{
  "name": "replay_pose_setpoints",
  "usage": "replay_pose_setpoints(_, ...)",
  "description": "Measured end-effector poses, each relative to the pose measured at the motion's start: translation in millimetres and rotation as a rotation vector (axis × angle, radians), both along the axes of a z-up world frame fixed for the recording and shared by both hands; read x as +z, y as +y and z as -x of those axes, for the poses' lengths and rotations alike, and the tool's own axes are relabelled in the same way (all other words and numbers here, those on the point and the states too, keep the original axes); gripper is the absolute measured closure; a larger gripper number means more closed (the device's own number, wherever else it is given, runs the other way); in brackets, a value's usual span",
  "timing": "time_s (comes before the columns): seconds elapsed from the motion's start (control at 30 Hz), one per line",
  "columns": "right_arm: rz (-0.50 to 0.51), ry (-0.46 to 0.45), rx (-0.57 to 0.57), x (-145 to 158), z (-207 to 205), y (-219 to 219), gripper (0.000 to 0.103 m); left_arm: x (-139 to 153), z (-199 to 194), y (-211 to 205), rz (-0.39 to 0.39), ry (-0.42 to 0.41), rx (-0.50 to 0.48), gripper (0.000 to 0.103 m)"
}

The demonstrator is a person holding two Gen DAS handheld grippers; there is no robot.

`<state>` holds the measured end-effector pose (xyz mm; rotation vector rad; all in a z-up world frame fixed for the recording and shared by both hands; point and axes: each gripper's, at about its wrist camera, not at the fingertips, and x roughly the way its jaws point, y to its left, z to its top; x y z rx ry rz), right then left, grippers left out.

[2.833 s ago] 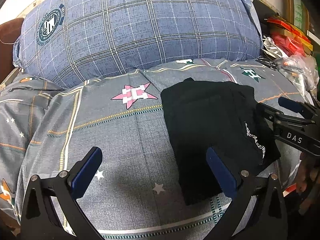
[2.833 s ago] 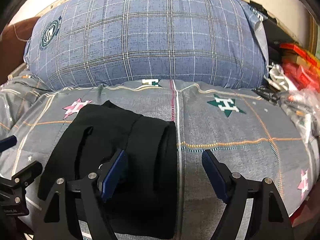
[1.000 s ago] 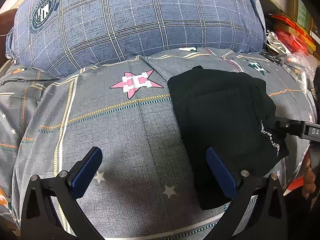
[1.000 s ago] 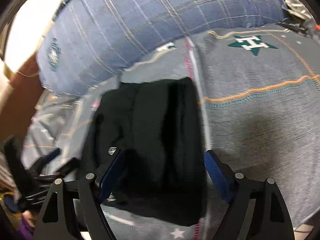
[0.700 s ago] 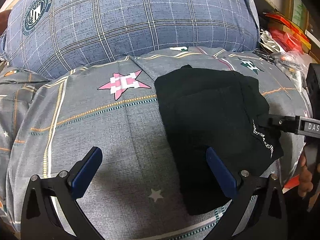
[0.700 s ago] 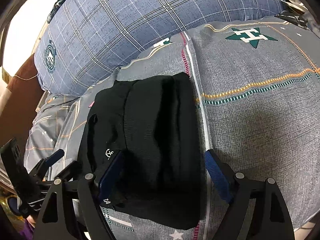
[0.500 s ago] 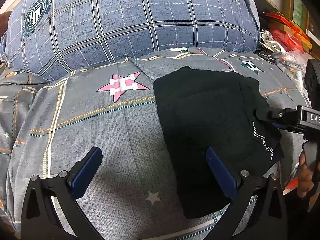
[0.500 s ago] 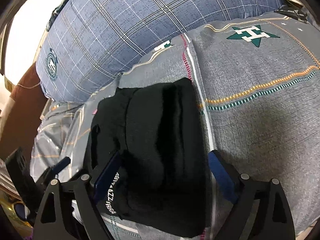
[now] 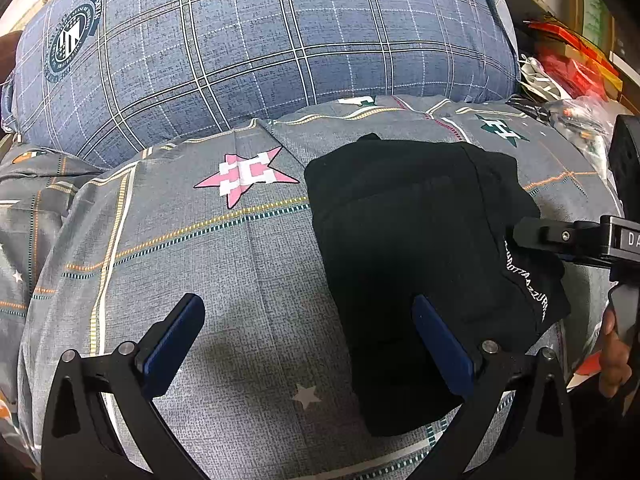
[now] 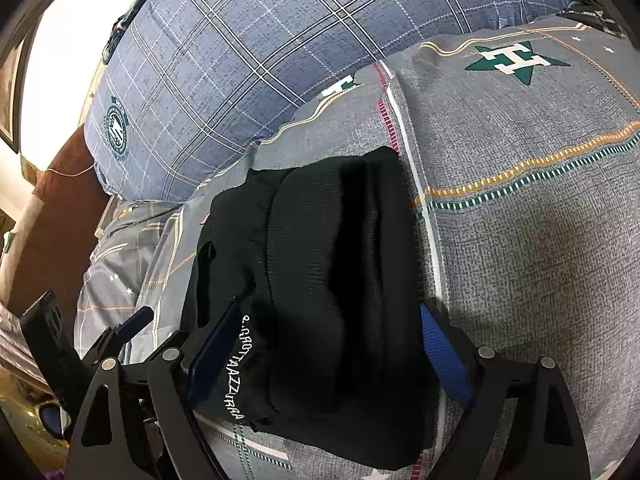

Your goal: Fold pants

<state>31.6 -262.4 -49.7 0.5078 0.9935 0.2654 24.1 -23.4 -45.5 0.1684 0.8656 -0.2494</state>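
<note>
Two grippers frame one folded bundle of black pants [image 9: 416, 248], which lies on a grey quilt [image 9: 224, 272] printed with stars and stitched lines. Behind the quilt sits a large blue plaid pillow [image 9: 260, 40] bearing a round crest.

From the left wrist camera, the left gripper [image 9: 308, 340] hangs over the quilt with its blue-padded fingers spread wide and nothing between them but bedding and the near left corner of the pants. Its left finger is over bare quilt, well apart from the garment; its right finger overlaps the bundle's near left part in the picture, though whether it touches the cloth cannot be told. The pants lie ahead and to the right of this gripper, beside a pink star [image 9: 248, 174] on the quilt.

At the right edge of that view the right gripper [image 9: 532, 236] reaches in sideways, its black finger touching the pants edge near a line of white lettering [image 9: 528, 284].

From the right wrist camera, the right gripper [image 10: 320, 344] straddles the near end of the bundle [image 10: 320, 280], wide open, one blue pad against the left fold by the lettering and the other at the right edge. The pads bracket the cloth; a firm pinch cannot be confirmed. A green star [image 10: 516, 58] lies further off on the quilt [image 10: 520, 240].
</note>
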Motion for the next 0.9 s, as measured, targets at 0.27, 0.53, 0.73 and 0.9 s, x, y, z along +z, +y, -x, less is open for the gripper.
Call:
replay_pose_setpoints(0.27, 0.08, -0.007, 0.011, 1, 0, 11, 0.012, -7, -4, 1, 0.024, 0.018, -0.003, 0.0)
replay_pose_setpoints(0.53, 0.051, -0.031, -0.017, 0, -6, 9, 0.012, -13, -23, 6, 0.15, 0.095, -0.005, 0.0)
replay_pose_setpoints(0.73, 0.032, -0.052, -0.012, 1, -10, 10, 0.021, -12, -34, 1, 0.254, 0.148, -0.057, 0.0)
replay_pose_setpoints(0.9, -0.038, -0.046, -0.016, -3, -9, -1, 0.042, -12, -28, -25, 0.25, 0.179, -0.188, 0.005)
